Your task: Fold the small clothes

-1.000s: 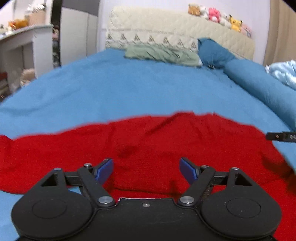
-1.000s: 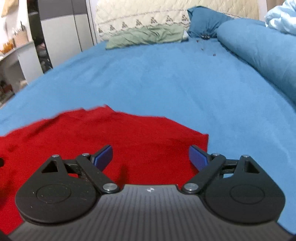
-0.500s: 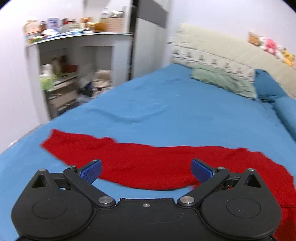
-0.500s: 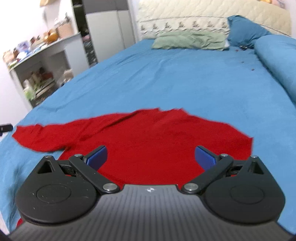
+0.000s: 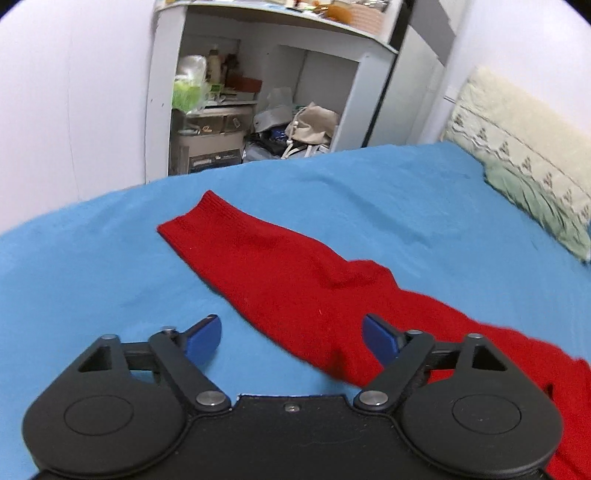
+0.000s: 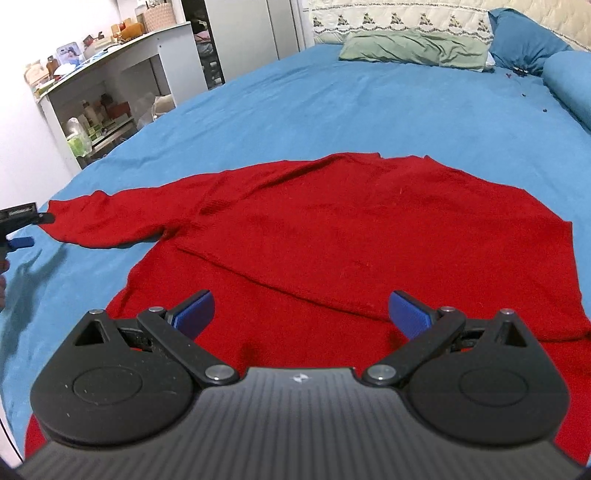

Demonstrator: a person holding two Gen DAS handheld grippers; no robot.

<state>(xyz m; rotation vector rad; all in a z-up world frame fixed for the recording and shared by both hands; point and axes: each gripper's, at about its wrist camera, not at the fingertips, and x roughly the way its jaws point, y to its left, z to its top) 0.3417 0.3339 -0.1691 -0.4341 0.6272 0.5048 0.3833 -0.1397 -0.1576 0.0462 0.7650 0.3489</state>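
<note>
Left gripper (image 5: pixel 291 338) and right gripper (image 6: pixel 300 309), both released and empty, jaws spread above a red knitted long-sleeved sweater (image 6: pixel 369 236) lying flat just ahead of each; its sleeve (image 5: pixel 258 258) runs forward from between the left fingers to a ribbed cuff (image 5: pixel 192 216). Likely soft, light, limp, not slippery; best pinched at cuff or hem. Beneath and beyond: blue bedsheet (image 6: pixel 332 103), green pillow (image 6: pixel 413 50), quilted cream headboard (image 6: pixel 406 18), cluttered white shelf unit (image 5: pixel 258 92) left.

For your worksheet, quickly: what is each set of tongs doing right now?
Left tongs: open, empty, above the red sweater's sleeve.
Right tongs: open, empty, above the sweater's body.
</note>
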